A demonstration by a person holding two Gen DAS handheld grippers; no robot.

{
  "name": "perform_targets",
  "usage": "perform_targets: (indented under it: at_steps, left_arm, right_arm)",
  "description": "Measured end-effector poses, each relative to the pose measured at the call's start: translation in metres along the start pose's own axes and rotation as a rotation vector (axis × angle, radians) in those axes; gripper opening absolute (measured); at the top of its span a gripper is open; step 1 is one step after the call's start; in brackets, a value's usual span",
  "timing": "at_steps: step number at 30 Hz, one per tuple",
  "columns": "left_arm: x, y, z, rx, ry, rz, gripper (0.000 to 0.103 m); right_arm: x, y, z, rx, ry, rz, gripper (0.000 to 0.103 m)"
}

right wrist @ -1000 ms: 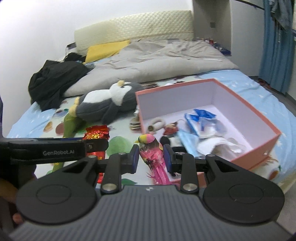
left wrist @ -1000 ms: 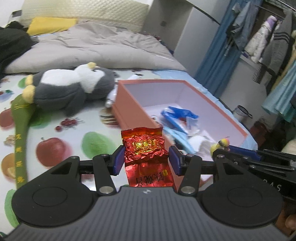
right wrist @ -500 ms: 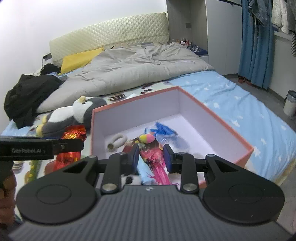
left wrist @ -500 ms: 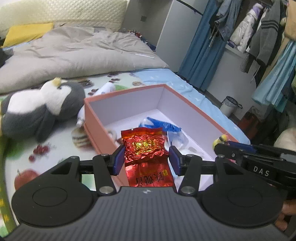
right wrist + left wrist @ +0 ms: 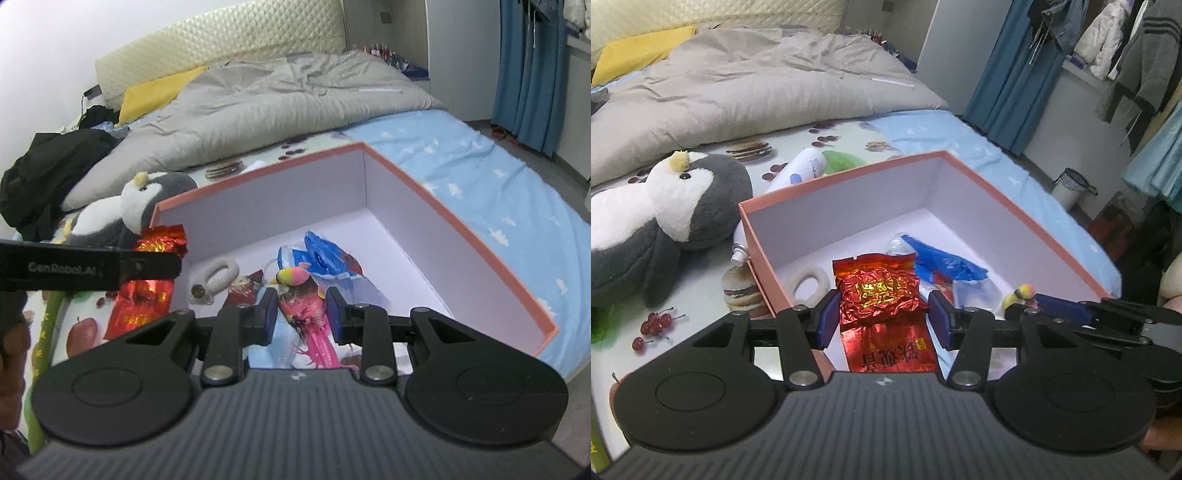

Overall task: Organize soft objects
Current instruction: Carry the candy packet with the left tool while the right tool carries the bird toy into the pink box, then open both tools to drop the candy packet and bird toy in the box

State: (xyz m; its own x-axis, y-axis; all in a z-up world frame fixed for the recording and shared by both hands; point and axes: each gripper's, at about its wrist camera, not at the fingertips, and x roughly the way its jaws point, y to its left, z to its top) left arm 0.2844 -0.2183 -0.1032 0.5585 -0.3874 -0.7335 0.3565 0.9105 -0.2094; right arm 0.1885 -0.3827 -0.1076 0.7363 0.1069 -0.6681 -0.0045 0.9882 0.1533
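My left gripper is shut on a crinkled red foil packet and holds it over the near part of the open salmon-pink box. My right gripper is shut on a pink toy parrot, also above the box. Inside the box lie a blue plastic bag, a white fluffy ring and other small items. From the right wrist view the left gripper and its red packet show at the left. The parrot's head peeks in at the right of the left wrist view.
A grey and white plush penguin lies left of the box on the fruit-print sheet, next to a white tube. A grey duvet covers the far bed. Black clothes sit at far left. Clothes hang at right.
Both grippers have travelled with their loads from beside the box to above it. The box now fills the middle of both views; the penguin has slid left.
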Motion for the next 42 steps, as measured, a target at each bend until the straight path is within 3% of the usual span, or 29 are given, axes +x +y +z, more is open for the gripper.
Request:
perform_targets:
  at_steps: [14,24,26,29,38,40,42]
  left_arm:
    - [0.028,0.016,-0.001,-0.024,0.039,0.029,0.057]
    - [0.047,0.028,0.018,-0.02,0.053,0.045,0.057]
    - [0.049,0.03,0.019,-0.021,0.056,0.043,0.058]
    - [0.049,0.033,0.021,-0.029,0.054,0.034,0.066]
    - [0.021,0.031,0.024,-0.033,0.016,0.006,0.072]
    - [0.008,0.031,0.025,-0.041,-0.006,0.001,0.089]
    - [-0.007,0.03,0.027,-0.049,-0.021,0.004,0.093]
  right_arm:
    - [0.024,-0.011,0.0,0.024,0.037,-0.017,0.032]
    - [0.057,-0.009,0.022,0.002,0.088,-0.006,0.033]
    - [0.063,-0.009,0.024,0.003,0.105,-0.019,0.041]
    - [0.066,-0.009,0.024,0.014,0.114,-0.026,0.066]
    - [0.042,-0.003,0.026,0.031,0.071,-0.037,0.066]
    - [0.029,0.001,0.029,0.028,0.044,-0.032,0.066]
    - [0.014,0.005,0.032,0.022,0.017,-0.037,0.066]
